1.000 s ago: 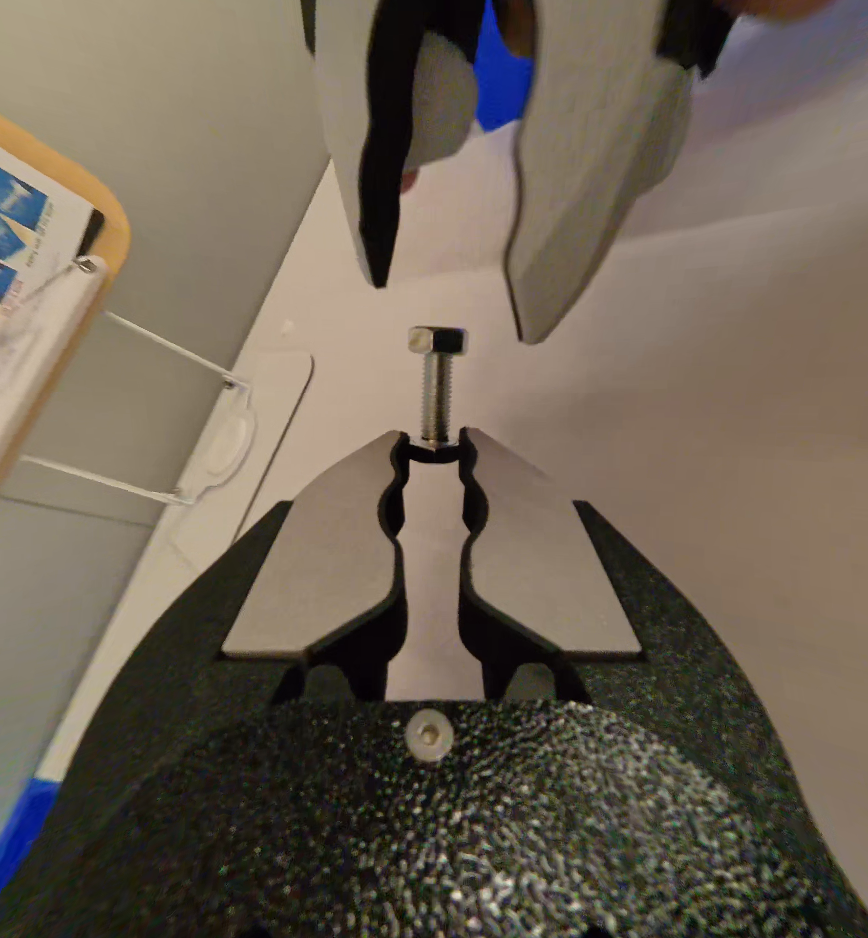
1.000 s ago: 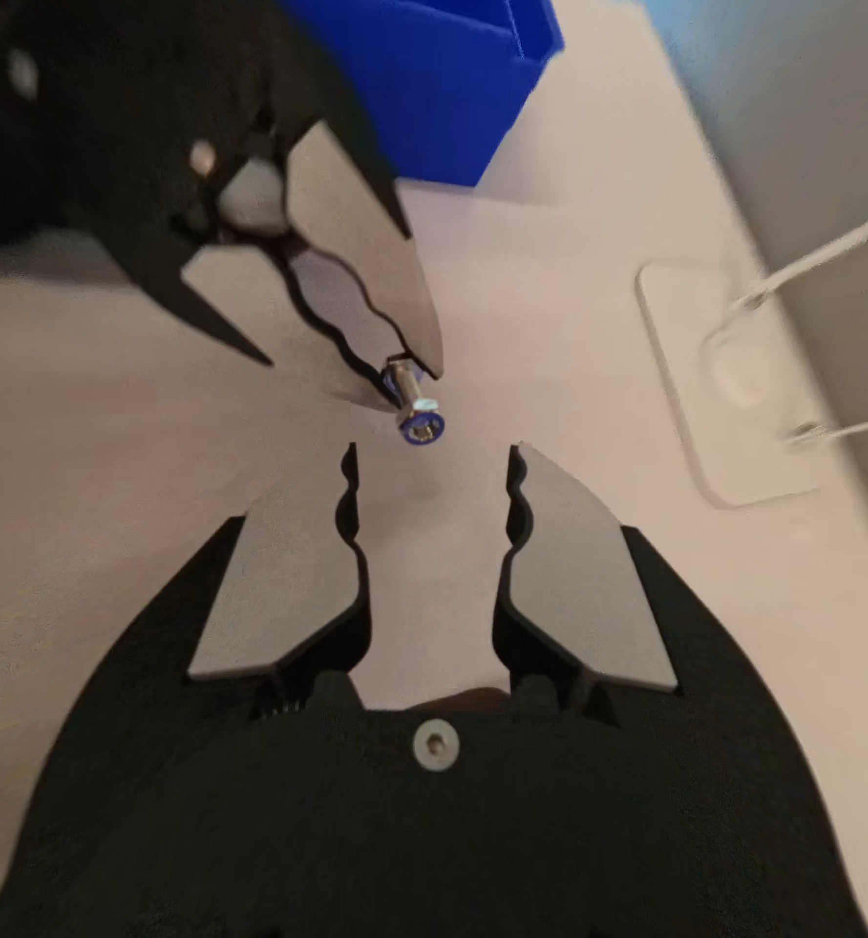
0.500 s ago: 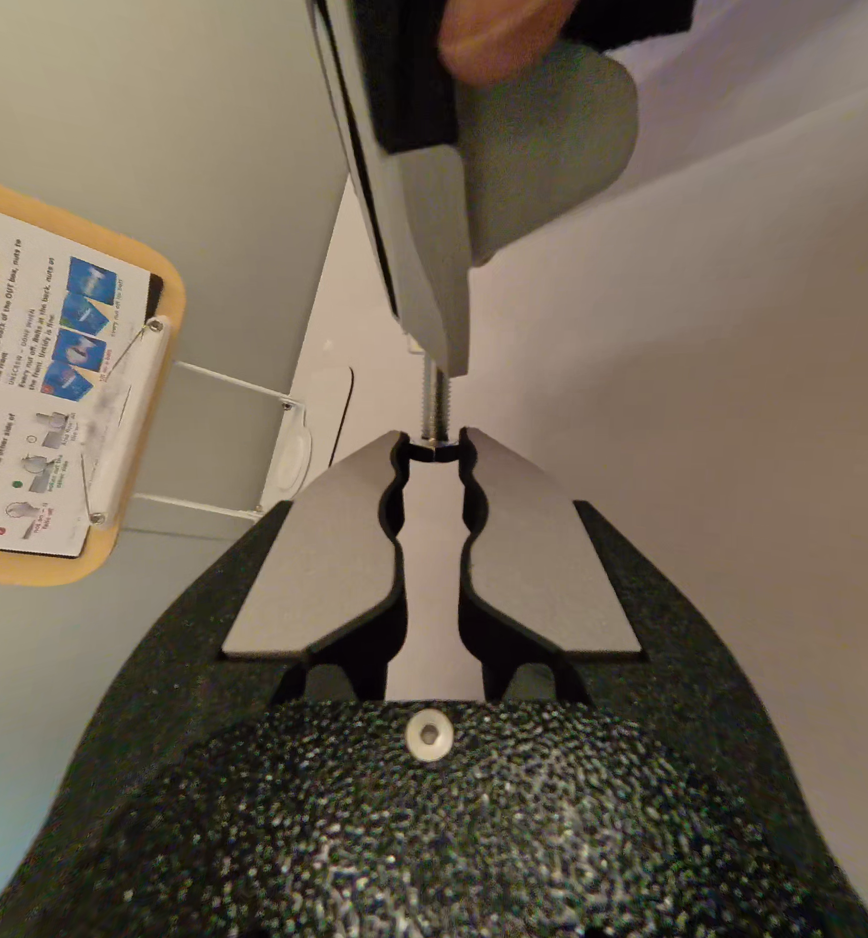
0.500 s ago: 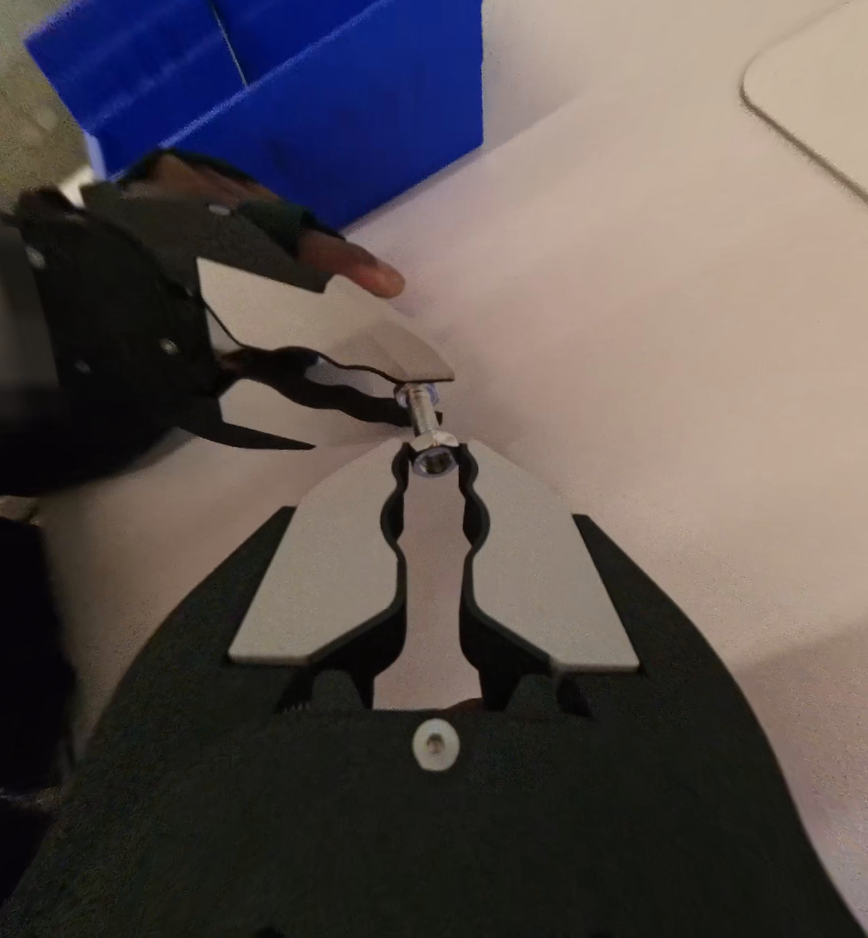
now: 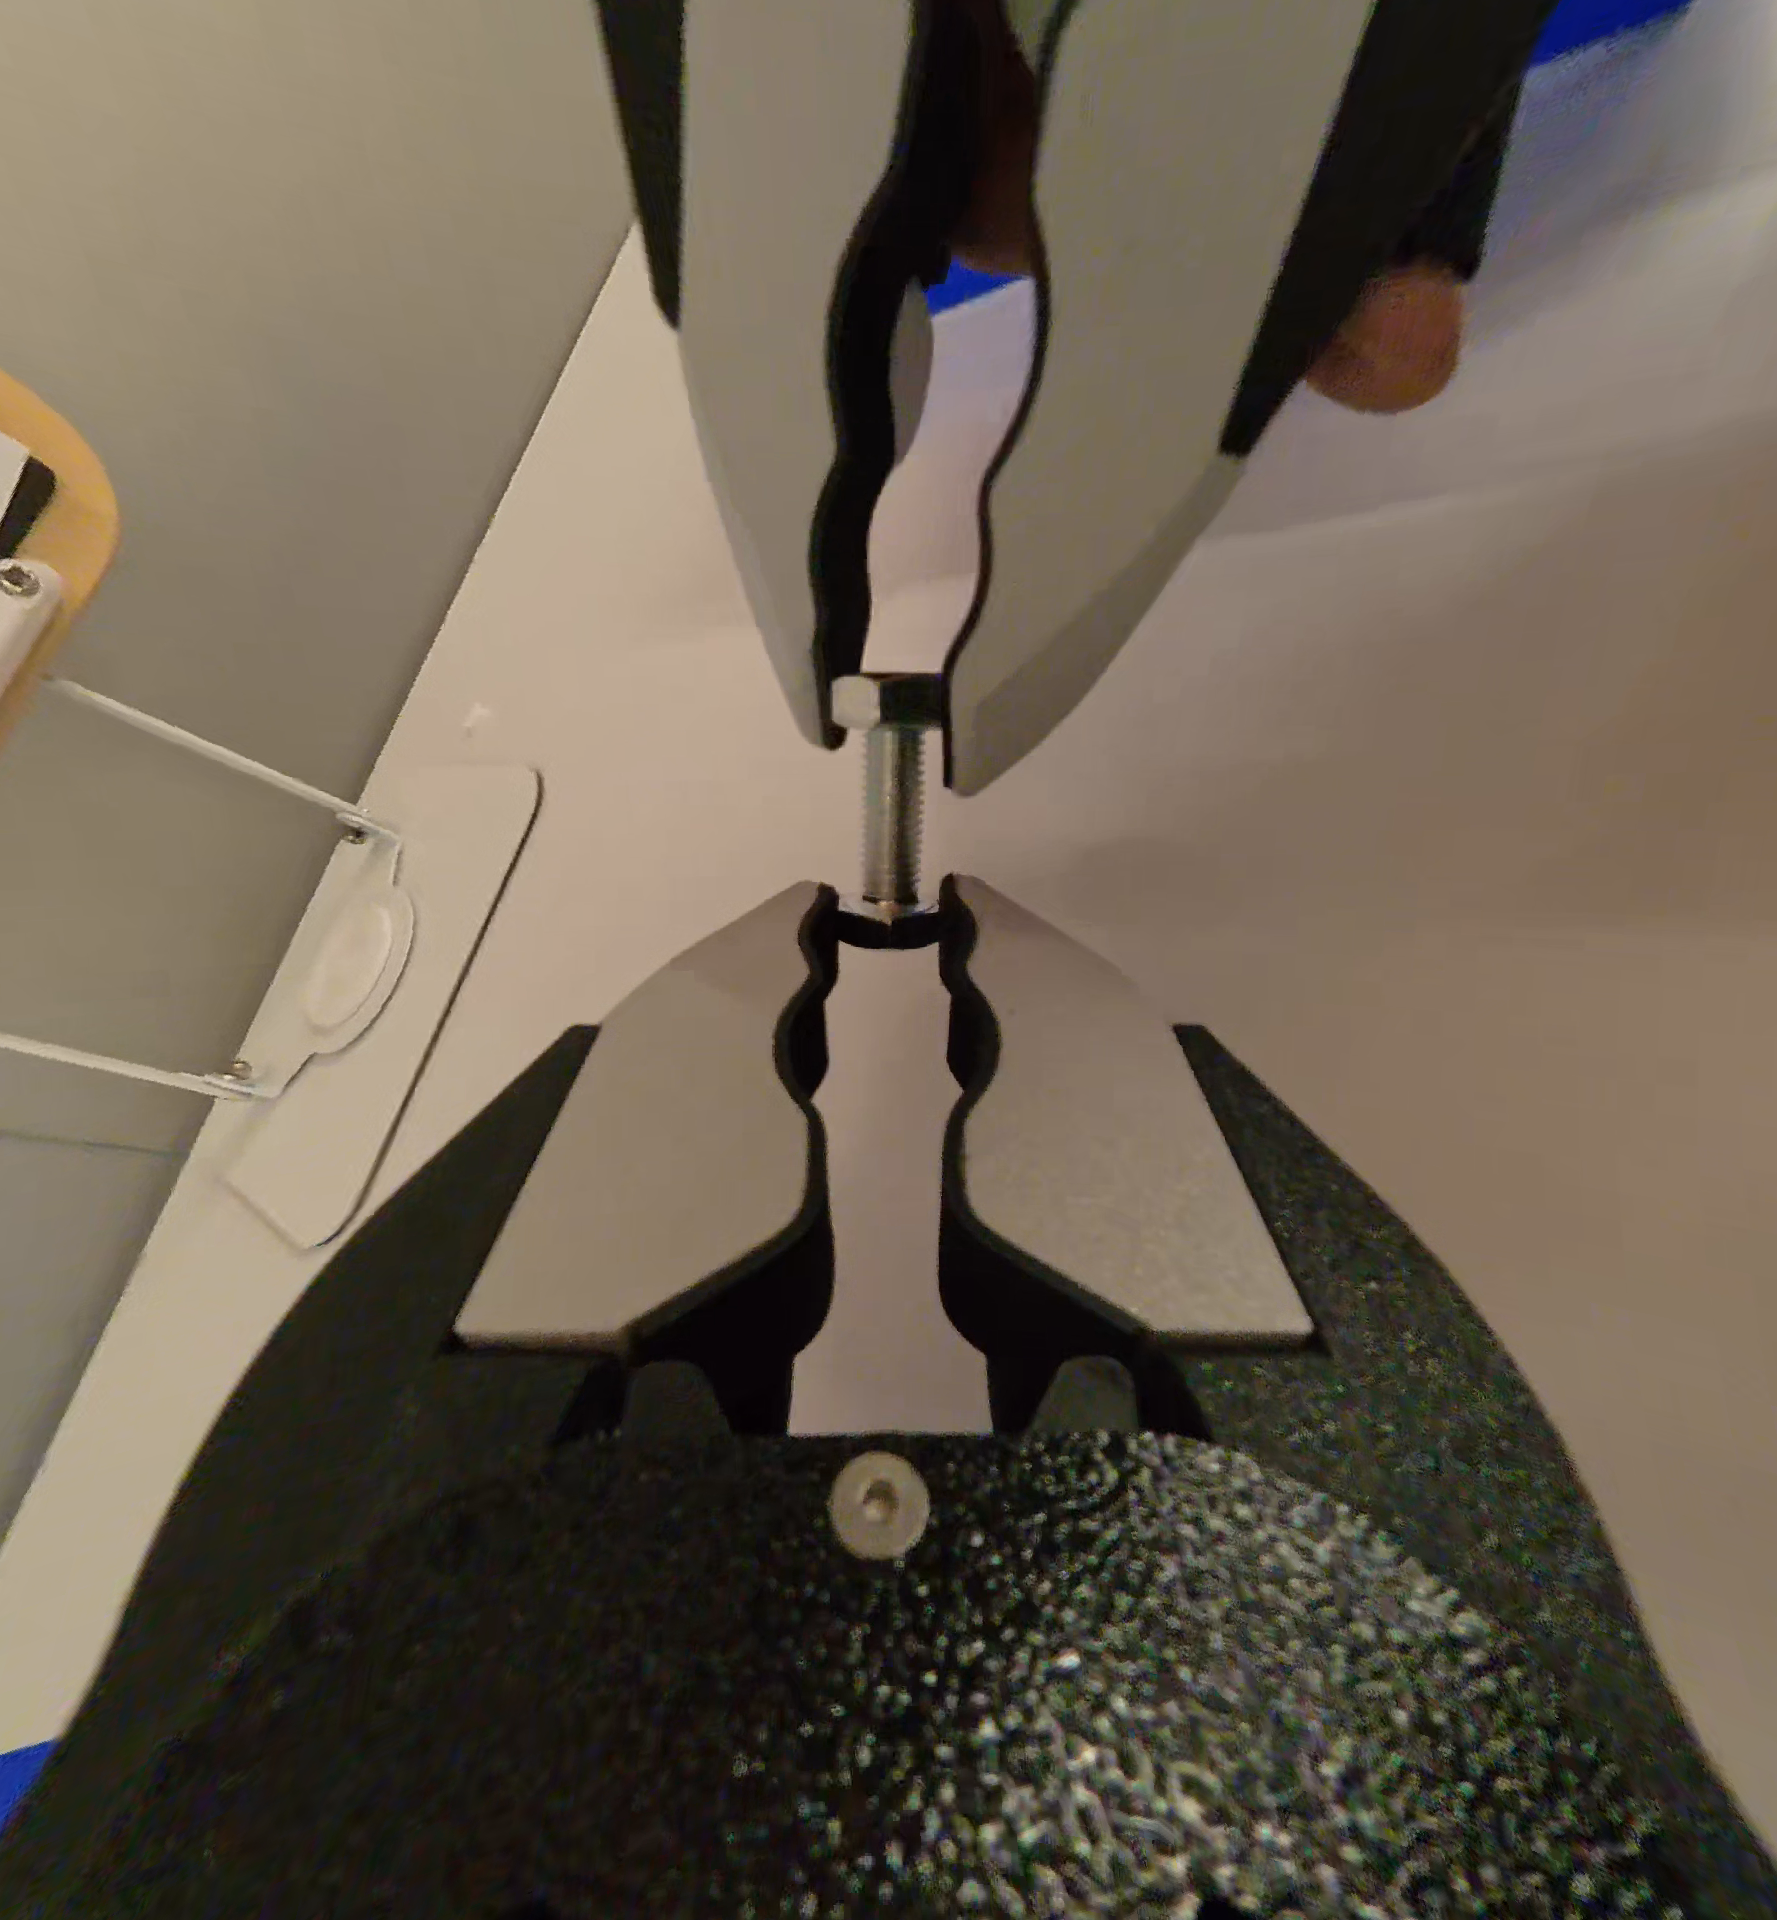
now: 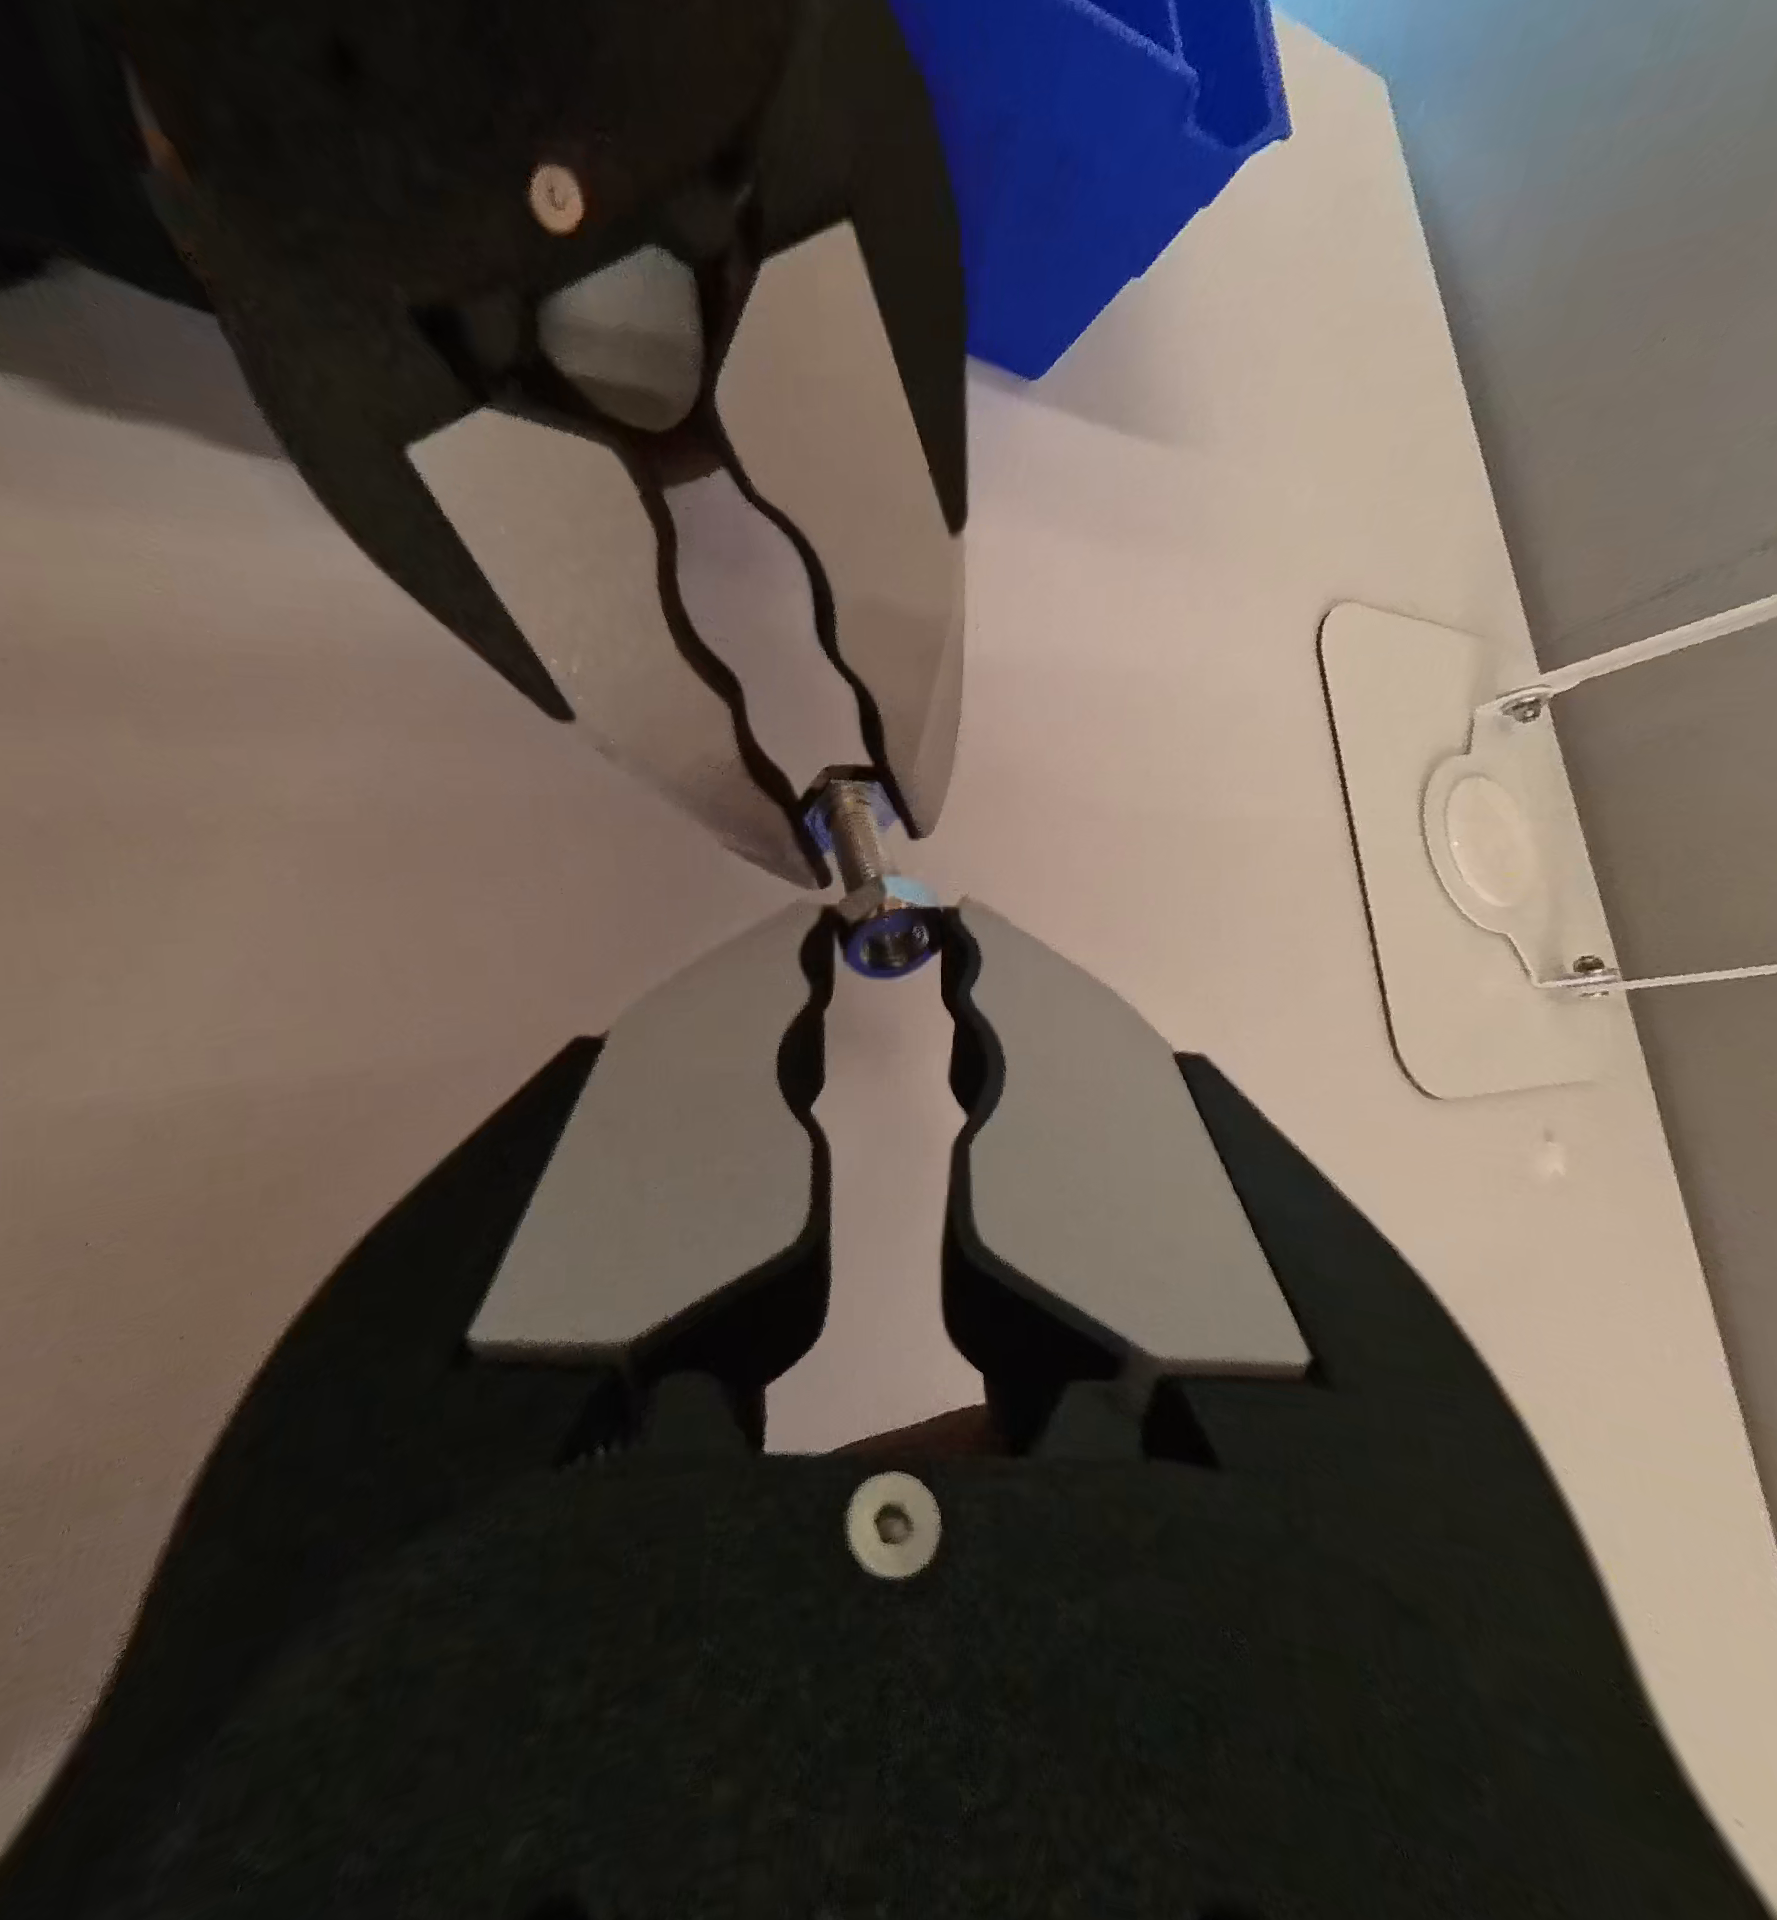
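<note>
Over a white table (image 5: 1383, 935) set against a grey wall (image 5: 240, 312), beside a blue bin (image 6: 1050, 208), a silver bolt (image 5: 891, 821) spans two grippers: the left gripper (image 5: 886, 914) clamps one end, the right gripper (image 6: 884, 935) pinches its nut (image 6: 889, 935).

Shiny threaded metal bolt (image 5: 894, 821)
</note>
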### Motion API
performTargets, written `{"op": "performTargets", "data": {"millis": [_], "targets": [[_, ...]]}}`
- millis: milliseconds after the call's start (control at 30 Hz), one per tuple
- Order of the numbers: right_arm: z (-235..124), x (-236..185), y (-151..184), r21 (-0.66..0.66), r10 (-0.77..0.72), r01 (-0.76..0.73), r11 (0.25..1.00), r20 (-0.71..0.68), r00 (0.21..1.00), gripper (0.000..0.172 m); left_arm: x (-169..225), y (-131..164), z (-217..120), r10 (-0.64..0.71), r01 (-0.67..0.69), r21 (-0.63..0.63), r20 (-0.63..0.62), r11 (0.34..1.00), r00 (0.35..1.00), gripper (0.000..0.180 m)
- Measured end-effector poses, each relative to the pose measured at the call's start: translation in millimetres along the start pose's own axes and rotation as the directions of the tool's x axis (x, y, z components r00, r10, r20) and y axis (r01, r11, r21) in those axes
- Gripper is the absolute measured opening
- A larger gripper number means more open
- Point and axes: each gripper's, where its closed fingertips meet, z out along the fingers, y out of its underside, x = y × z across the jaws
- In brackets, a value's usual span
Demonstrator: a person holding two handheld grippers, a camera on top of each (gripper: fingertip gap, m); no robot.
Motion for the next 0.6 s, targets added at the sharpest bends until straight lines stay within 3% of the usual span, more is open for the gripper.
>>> {"op": "performTargets", "data": {"millis": [100, 167, 233, 333, 433, 500, 600], "targets": [[3.5, -0.9, 4.8, -0.041, 0.246, -0.244, 0.969, 0.065, 0.967, 0.019, -5.6, 3.2, 0.8, 0.128, -0.123, -0.059, 0.088, 0.991, 0.988, 0.018], [7.0, -3.1, 5.5, -0.075, 0.535, -0.53, 0.845, 0.146, 0.832, 0.018, -11.2, 6.3, 0.4, 0.236, -0.219, -0.123, 0.152, 0.968, 0.96, 0.018], [9.1, -5.4, 7.9, -0.092, 0.617, -0.613, 0.785, 0.206, 0.759, 0.019, -13.3, 8.1, -0.1, 0.292, -0.267, -0.158, 0.173, 0.951, 0.941, 0.018], [3.7, -3.1, 8.9, -0.069, 0.476, -0.472, 0.879, 0.18, 0.861, 0.027, -9.7, 5.0, 1.4, 0.201, -0.186, -0.11, 0.139, 0.976, 0.97, 0.018], [-5.6, 4.7, 2.0, 0.005, 0.162, -0.162, 0.987, 0.054, 0.985, 0.039, -8.5, 3.2, 0.2, 0.054, -0.05, -0.043, 0.082, 0.998, 0.995, 0.018], [-8.0, 4.2, 2.3, -0.001, 0.0, 0.0, 1.0, -0.001, 1.0, 0.041, -7.4, 3.1, -1.3, -0.028, 0.028, -0.009, 0.035, 1.0, 0.999, 0.018], [-5.1, 1.8, 3.7, -0.02, -0.068, 0.068, 0.997, -0.019, 0.997, 0.04, -3.3, 0.1, -2.9, -0.077, 0.078, 0.029, -0.022, 0.997, 0.997, 0.018]]}}
